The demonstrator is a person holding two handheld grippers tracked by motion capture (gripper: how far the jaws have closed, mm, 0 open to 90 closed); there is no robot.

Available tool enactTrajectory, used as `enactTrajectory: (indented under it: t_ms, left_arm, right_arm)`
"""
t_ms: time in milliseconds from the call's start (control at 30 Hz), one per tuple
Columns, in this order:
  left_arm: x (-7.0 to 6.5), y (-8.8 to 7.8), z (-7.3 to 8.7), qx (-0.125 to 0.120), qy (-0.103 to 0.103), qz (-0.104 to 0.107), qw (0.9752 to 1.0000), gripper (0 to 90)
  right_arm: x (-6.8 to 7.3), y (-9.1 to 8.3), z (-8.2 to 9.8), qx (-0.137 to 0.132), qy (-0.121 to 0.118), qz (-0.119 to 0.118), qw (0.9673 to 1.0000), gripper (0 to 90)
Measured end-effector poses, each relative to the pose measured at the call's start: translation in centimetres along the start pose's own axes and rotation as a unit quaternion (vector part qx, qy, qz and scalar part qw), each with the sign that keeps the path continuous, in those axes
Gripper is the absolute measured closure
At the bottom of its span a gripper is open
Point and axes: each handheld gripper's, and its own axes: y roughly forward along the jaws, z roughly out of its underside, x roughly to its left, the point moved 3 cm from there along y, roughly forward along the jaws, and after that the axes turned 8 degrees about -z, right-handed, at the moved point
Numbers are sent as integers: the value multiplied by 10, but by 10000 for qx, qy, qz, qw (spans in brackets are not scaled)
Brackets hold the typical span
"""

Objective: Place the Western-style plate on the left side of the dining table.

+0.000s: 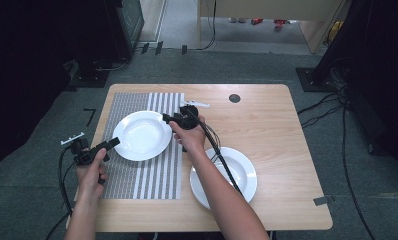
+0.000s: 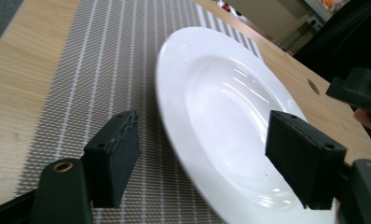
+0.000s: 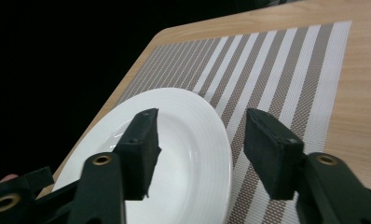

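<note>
Plate on mat: white, round, deep, wide ridged rim, upright, empty; lies on the far half of the placemat.
Second plate: white, round, same kind, upright on bare wood, right of the placemat and apart from it, near the table's front edge, partly under a forearm.

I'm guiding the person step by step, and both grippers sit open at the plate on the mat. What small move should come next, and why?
Probably close both grippers on the plate's rim. The left gripper and right gripper each have open jaws straddling opposite edges of the rim, one jaw over the plate and one over the mat, so a grip looks ready before any lift.
</note>
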Motion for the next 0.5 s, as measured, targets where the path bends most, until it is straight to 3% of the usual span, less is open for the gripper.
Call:
enactTrajectory:
  t_ms: [100, 267, 367, 433, 500]
  left_arm:
    - [-11, -7, 3, -69, 180, 67, 9998, 204]
    - [-18, -15, 7, -200, 213, 88, 9995, 174]
    - [-20, -19, 11, -258, 259, 45, 9993, 174]
    - [-22, -22, 15, -213, 370, -63, 9991, 175]
    - [-23, -23, 19, -172, 446, -114, 9988, 175]
  right_arm:
    - [8, -17, -5, 45, -230, -26, 9997, 382]
    - [15, -35, -5, 165, -390, -7, 9991, 357]
    - [19, -49, -5, 257, -467, -48, 9986, 296]
    - [20, -62, -4, 322, -703, -40, 9970, 273]
    - [20, -71, -3, 331, -784, -13, 9964, 264]
